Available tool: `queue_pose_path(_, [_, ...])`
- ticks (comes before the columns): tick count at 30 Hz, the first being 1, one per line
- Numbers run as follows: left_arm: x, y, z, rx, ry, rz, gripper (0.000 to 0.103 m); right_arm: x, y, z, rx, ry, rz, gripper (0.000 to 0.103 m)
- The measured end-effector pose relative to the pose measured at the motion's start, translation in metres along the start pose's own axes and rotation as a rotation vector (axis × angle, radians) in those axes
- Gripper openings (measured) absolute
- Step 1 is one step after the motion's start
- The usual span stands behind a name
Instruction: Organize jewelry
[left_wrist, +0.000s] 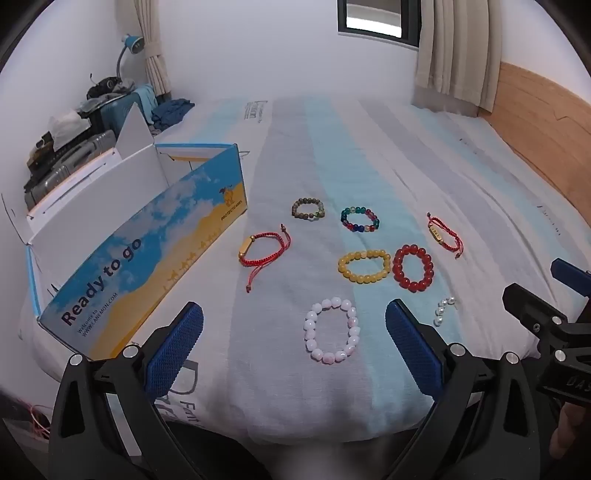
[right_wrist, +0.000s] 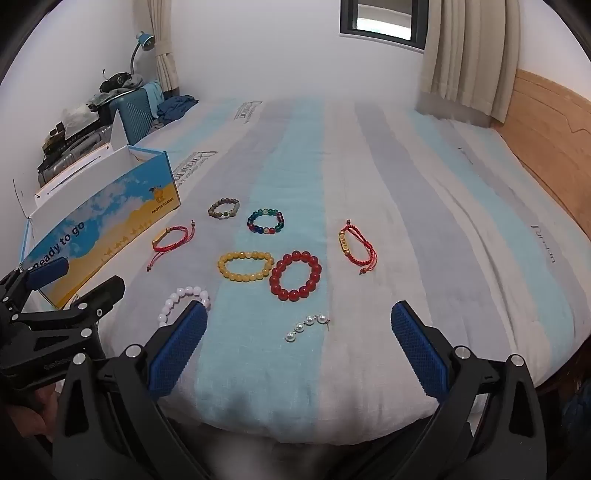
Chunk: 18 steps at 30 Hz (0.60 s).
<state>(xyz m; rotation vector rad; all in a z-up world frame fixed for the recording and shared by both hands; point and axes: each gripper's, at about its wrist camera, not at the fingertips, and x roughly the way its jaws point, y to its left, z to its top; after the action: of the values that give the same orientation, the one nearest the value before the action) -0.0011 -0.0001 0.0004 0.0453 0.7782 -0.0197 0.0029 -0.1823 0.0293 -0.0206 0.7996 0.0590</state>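
Observation:
Several bracelets lie on the striped bed. A pink bead bracelet (left_wrist: 331, 329) lies nearest, between the fingers of my open, empty left gripper (left_wrist: 293, 314). A short pearl strand (right_wrist: 306, 327) lies just ahead of my open, empty right gripper (right_wrist: 299, 314). Farther out are a yellow bead bracelet (left_wrist: 364, 266), a red bead bracelet (left_wrist: 412, 268), a multicolour bead bracelet (left_wrist: 359, 219), a brown bead bracelet (left_wrist: 308, 209) and two red cord bracelets, one on the left (left_wrist: 264, 249) and one on the right (left_wrist: 445, 234). An open blue and yellow cardboard box (left_wrist: 147, 236) stands at the left.
The bed's front edge (right_wrist: 295, 428) is just below the grippers. A wooden headboard (right_wrist: 546, 122) runs along the right. Suitcases and clutter (left_wrist: 74, 147) stand behind the box at the left. Curtains (right_wrist: 465, 55) and a window are at the back.

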Motion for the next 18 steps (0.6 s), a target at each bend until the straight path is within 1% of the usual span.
queue_pose_path(2, [-0.0004,-0.0004,-0.0009,0.003,0.0,-0.003,0.097,-0.001,-0.0007,-0.0005,0.006,-0.001,0.005,0.096])
queue_pose_path(4, [0.001,-0.0039,-0.0004,0.003,0.022,0.004,0.097,-0.0025,-0.0017,-0.001,0.014,-0.004,0.003,0.096])
queue_pose_path(12, [-0.0012,-0.0072,-0.0012,0.003,0.011,0.001,0.097,-0.0022,0.0069,-0.0014,0.018,-0.001,0.006,0.096])
queue_pose_path(13, [-0.0013,-0.0079,-0.0013,0.002,0.011,0.0,0.097,-0.0008,0.001,0.0,0.023,0.002,0.014,0.096])
queue_pose_path(18, [-0.0055,-0.0029,-0.0001,-0.002,0.007,-0.005,0.097,-0.0016,0.0006,-0.0006,0.022,0.002,0.017,0.096])
